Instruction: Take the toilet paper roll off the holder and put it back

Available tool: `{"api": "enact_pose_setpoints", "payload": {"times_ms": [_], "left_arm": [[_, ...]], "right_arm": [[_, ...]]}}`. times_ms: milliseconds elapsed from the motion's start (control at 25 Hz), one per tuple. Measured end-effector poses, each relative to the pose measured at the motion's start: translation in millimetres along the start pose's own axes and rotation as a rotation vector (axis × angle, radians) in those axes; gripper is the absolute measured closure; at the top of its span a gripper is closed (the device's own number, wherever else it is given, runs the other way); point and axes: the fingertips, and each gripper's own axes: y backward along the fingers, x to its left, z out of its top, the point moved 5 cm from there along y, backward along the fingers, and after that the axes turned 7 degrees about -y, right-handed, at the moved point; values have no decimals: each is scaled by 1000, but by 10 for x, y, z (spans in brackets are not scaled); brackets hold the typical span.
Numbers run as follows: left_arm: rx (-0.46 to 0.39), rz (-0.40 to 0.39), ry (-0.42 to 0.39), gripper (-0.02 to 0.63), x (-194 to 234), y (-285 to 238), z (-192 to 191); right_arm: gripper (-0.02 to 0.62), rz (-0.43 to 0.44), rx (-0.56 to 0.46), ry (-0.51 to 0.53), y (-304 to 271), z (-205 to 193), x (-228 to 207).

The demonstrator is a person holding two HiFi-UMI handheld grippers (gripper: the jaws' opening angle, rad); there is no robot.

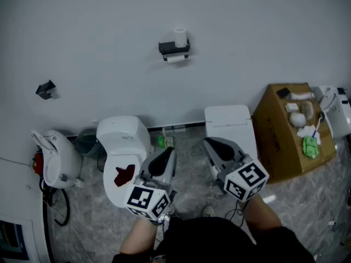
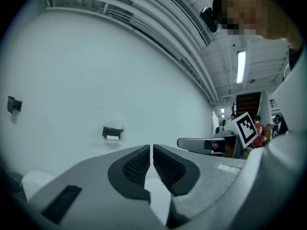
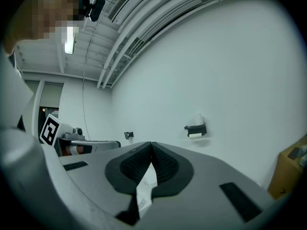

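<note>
Left hand-held gripper (image 1: 170, 152) and right hand-held gripper (image 1: 208, 142) pressed together; toilets (image 1: 123, 136) (image 1: 229, 122) stand before holder (image 1: 174, 48).

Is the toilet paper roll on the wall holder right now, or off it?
On: a white roll hangs under the black holder; a second roll stands on top.

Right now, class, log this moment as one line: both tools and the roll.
left tool: shut, empty | right tool: shut, empty | toilet paper roll: hanging on wall holder | contact: none
</note>
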Motion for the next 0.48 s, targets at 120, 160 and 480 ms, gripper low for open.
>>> {"api": "enact_pose_setpoints", "payload": {"times_ms": [120,160,480], "left_arm": [[-5,0,5,594,143,53,-1],[-10,-3,4,585,190,74,-4],[-22,-21,18,549,621,296,37]], "right_arm": [[594,-5,1,0,-112,-1,75],[594,-6,1,1,-147,-6,106],[559,-19,-4,10,-488,-12,433]]}}
